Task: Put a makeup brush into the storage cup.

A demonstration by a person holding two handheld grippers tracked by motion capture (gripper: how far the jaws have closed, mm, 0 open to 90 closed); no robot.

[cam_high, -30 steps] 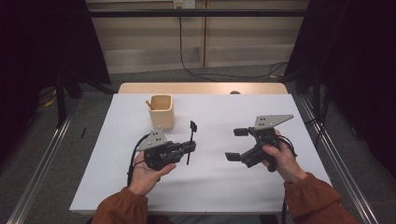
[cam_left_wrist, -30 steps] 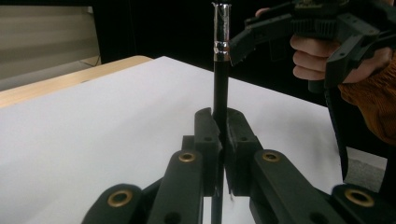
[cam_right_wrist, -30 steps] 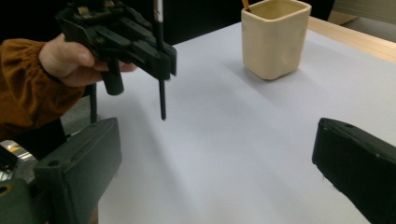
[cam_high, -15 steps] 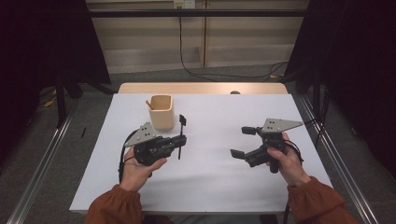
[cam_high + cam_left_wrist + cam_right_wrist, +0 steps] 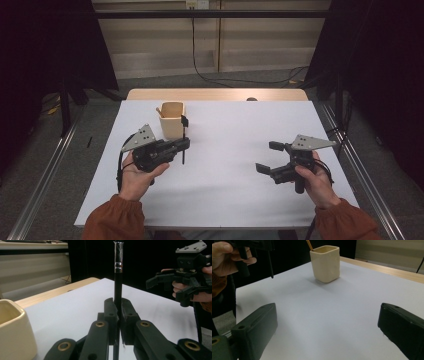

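Two hand-held grippers over one white-covered bench (image 5: 225, 200). The left hand-held gripper (image 5: 184, 144), at near left, has its jaws pressed together on one black pen (image 5: 184, 137), held upright just right of one cream cup (image 5: 171, 121) and clear of the bench; the pen's silver band appears in the left gripper view (image 5: 118, 264). One thin brown stick (image 5: 309, 244) stands in the cup. The right hand-held gripper (image 5: 269, 157), at near right, has its jaws spread with nothing between them, well apart from the cup.
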